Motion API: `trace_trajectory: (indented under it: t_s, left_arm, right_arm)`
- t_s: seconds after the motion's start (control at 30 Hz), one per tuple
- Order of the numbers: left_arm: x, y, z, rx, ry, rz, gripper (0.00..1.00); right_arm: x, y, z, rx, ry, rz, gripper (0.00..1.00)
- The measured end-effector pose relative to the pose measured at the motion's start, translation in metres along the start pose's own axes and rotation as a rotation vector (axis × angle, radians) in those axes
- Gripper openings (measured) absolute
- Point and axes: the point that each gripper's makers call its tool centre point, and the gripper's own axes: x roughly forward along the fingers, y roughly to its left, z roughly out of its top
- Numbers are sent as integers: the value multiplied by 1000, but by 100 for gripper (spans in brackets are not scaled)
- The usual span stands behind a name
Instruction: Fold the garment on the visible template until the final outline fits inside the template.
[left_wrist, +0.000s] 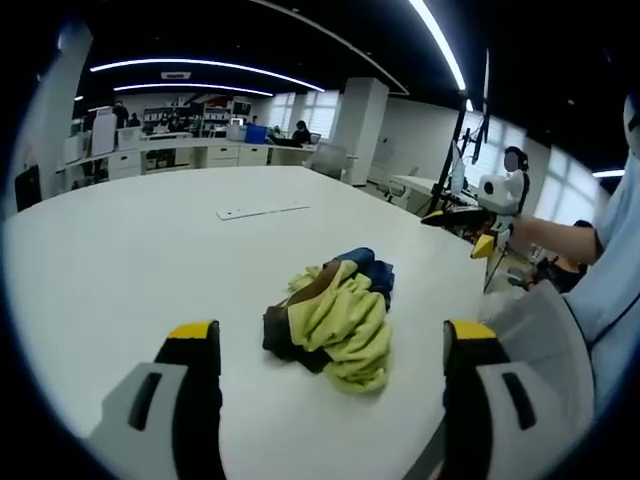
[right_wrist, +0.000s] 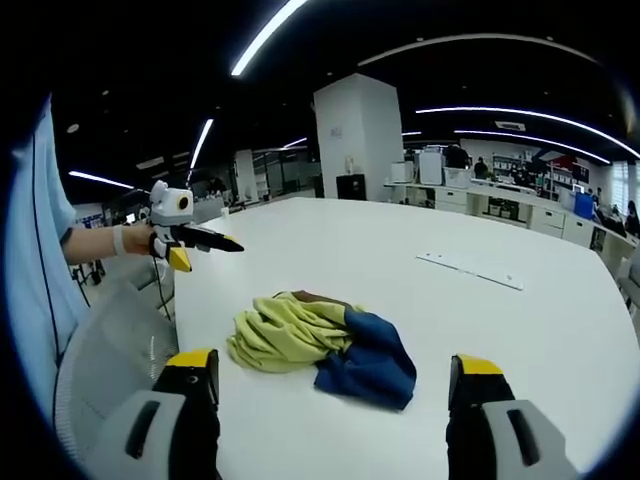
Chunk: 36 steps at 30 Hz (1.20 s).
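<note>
A: Left tongs (left_wrist: 335, 350) spread wide, holding nothing, hovering just short of the garment (left_wrist: 335, 318). Right tongs (right_wrist: 335, 380) the same, also short of it.

B: Garment position?

A: Crumpled heap on the white counter (left_wrist: 150, 250), near its edge. No fold started; I judge everything is left. No template outline visible under it.

B: Count?

A: One garment, yellow-green, blue and brown. One flat white strip (left_wrist: 262, 211) beyond it.

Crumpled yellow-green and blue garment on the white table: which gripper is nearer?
Probably right, narrowly. The right gripper hovers open just short of the garment; the left gripper likewise, from another side.
</note>
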Motion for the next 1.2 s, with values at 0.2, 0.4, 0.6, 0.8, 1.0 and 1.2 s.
trace_trajectory:
  t_s: [0.2, 0.4, 0.6, 0.8, 1.0, 1.2]
  left_arm:
    - [0, 0, -2, -6, 2, -1, 89]
    - [0, 1, -3, -11, -1, -3, 89]
    - [1, 0, -4, -12, 2, -6, 89]
    - [2, -1, -4, -15, 2, -8, 89]
    - [2, -1, -5, -19, 2, -8, 89]
    - [1, -1, -6, -19, 3, -7, 89]
  right_arm:
    - [2, 2, -1, 3, 3, 4, 97]
    - [1, 1, -1, 5, 2, 2, 96]
    - [1, 1, -3, 10, 5, 1, 96]
    - [1, 1, -6, 13, 9, 1, 96]
    - [1, 1, -7, 18, 11, 1, 96]
    - [2, 2, -10, 22, 18, 5, 96]
